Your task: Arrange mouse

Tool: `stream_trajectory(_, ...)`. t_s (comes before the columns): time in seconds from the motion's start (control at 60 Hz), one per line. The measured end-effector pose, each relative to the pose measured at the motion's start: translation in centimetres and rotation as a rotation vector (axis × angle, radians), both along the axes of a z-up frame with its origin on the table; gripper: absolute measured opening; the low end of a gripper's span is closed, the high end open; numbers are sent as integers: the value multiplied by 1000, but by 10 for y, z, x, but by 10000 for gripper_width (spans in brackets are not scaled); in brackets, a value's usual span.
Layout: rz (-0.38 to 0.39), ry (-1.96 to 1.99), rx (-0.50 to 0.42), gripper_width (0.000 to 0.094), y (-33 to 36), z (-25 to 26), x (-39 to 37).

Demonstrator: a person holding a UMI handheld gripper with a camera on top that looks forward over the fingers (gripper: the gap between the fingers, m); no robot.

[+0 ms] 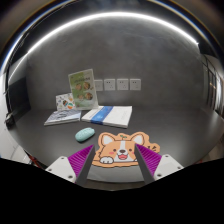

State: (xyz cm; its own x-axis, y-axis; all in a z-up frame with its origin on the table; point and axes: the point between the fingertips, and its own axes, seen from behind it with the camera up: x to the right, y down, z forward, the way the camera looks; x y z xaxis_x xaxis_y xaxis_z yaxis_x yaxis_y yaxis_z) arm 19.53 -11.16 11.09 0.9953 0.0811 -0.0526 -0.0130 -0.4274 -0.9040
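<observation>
A pale teal mouse point(85, 133) lies on the dark table point(170, 130), just ahead and to the left of my fingers. My gripper point(116, 153) is shut on an orange and white corgi-shaped mouse pad point(118, 148). The pad sits between the two purple finger pads, and its grey flat part point(116, 170) runs back toward me. Both finger pads press against its sides. The corgi's face looks at the camera and hides the table right ahead of the fingertips.
A white and blue booklet point(108, 115) and an open notebook point(62, 117) lie at the back of the table. Green printed cards point(82, 88) lean on the grey wall beside wall sockets point(116, 85). A dark object point(17, 97) stands at the far left.
</observation>
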Motion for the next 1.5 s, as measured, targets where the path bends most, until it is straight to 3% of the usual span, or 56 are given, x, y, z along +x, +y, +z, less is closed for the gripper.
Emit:
stream_trajectory(0.167, 58, 19, 2, 826, 13, -12, -36)
stream_trajectory(0.483, 237, 46, -150, 824, 89, -94, -164)
stream_trajectory(0.55, 215, 25, -206, 818, 102, -112, -172)
stream_trajectory(0.567, 210, 24, -215, 880, 105, -114, -175)
stream_trajectory(0.583, 205, 24, -222, 817, 108, -117, -177)
stream_trajectory(0.617, 201, 24, -237, 818, 114, -121, -183)
stream_trajectory(0.933, 84, -51, -204, 808, 203, -125, -196)
stream_trajectory(0.967, 77, -52, -197, 746, 207, -126, -197)
stream_trajectory(1.017, 60, -47, -186, 528, 212, -126, -196)
stream_trajectory(1.117, 105, -82, -202, 447, 206, -124, -202)
stream_trajectory(1.133, 125, -67, -207, 477, 201, -122, -206)
stream_trajectory(1.15, 145, -45, -207, 417, 196, -118, -211)
stream_trajectory(1.217, 192, 9, -114, 410, 181, -75, -214)
stream_trajectory(1.333, 175, -70, 120, 406, 139, 17, -161)
stream_trajectory(1.4, 139, -89, 134, 404, 113, 38, -113)
stream_trajectory(1.5, -14, -102, 73, 403, 97, 8, -26)
